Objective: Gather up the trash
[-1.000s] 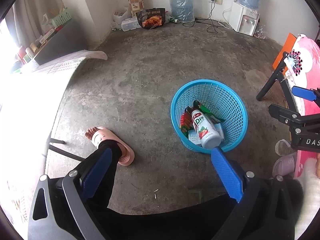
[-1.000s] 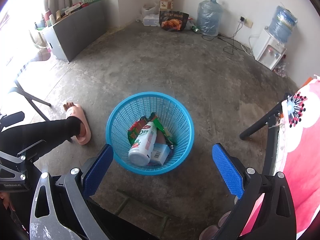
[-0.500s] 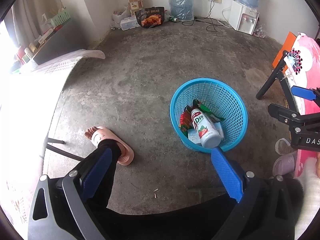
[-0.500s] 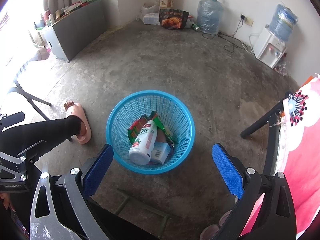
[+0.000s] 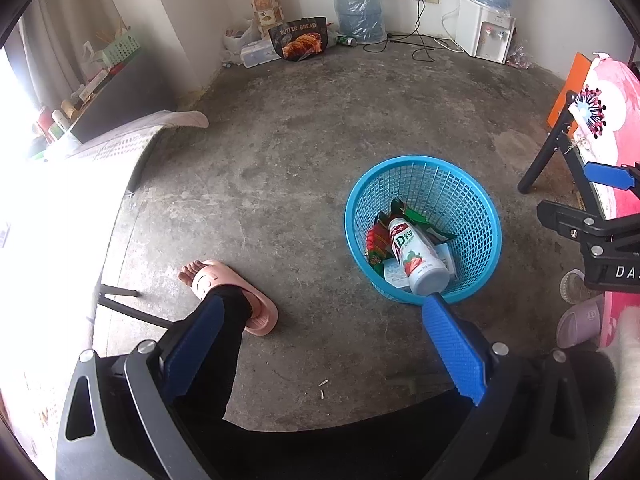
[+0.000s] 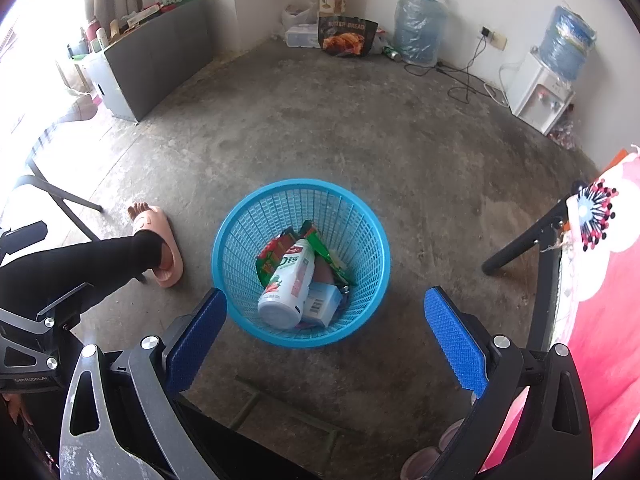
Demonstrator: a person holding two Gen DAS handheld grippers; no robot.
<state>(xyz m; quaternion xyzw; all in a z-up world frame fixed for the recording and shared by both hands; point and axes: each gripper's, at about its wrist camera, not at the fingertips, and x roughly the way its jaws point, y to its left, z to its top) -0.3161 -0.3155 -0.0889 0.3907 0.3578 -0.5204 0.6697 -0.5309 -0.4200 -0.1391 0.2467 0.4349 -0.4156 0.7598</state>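
Blue basket (image 6: pixel 301 332) stands on the concrete floor (image 6: pixel 360 136), holding a bottle (image 6: pixel 288 290) and wrappers; left gripper (image 5: pixel 324 348) and right gripper (image 6: pixel 326 334) both spread, empty (above it); scan floor for leftover scraps before reaching.

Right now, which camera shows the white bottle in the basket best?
The right wrist view: the bottle lies near centre frame, unobstructed, label and base visible in the basket. In the left wrist view, it sits off to the right, its base just above a claw finger.
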